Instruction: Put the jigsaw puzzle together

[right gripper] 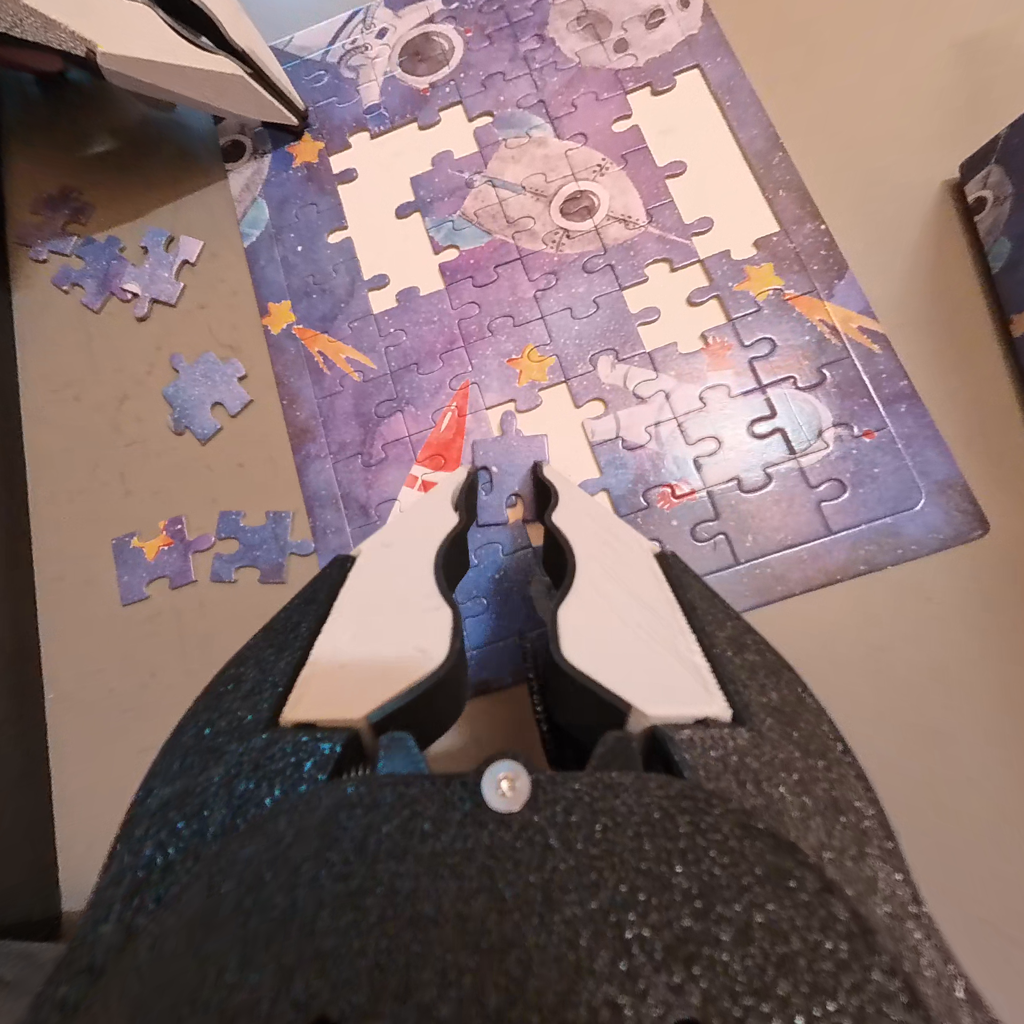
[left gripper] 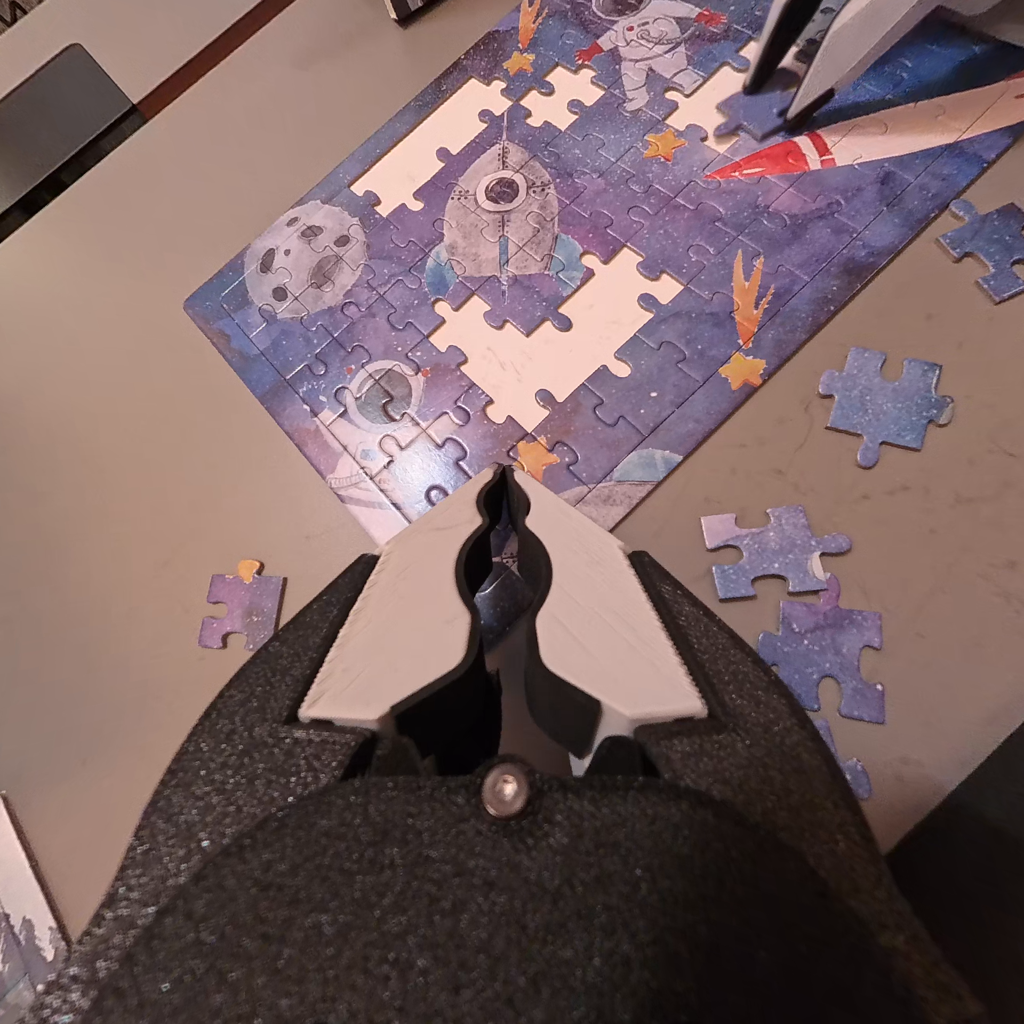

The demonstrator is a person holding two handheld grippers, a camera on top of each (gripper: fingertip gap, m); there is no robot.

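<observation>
A blue puzzle piece point(right gripper: 508, 477) is pinched between the fingers of the right gripper point(right gripper: 507, 471), held over a white gap point(right gripper: 559, 438) in the puzzle point(right gripper: 498, 310) beside the red rocket nose point(right gripper: 446, 438). The piece appears tilted rather than flat, with its knob pointing away from the gripper. A misfit is the likeliest fault: if the piece is pressed down while skewed or turned the wrong way, its tabs could ride onto neighbouring pieces and lift or shift them. A slip in the narrow pinch is also possible, since only the edges of the thin card are gripped.

The left gripper point(left gripper: 505, 471) is pressed together with nothing seen between its tips, poised at the opposite edge of the puzzle near a yellow star point(left gripper: 534, 457). Whether it touches the board cannot be told; if the board is not steadied, it could slide under a push.

Several white gaps remain, the largest point(left gripper: 546, 338) below the grey capsule point(left gripper: 501, 221). Loose pieces point(left gripper: 886, 402) are scattered on the beige table point(left gripper: 138, 388) beside the puzzle, one point(left gripper: 244, 607) lying apart near the left gripper. The table is smooth, with faint scuffs. A dark box point(right gripper: 997, 221) lies at the far side, and the room beyond is dim.
</observation>
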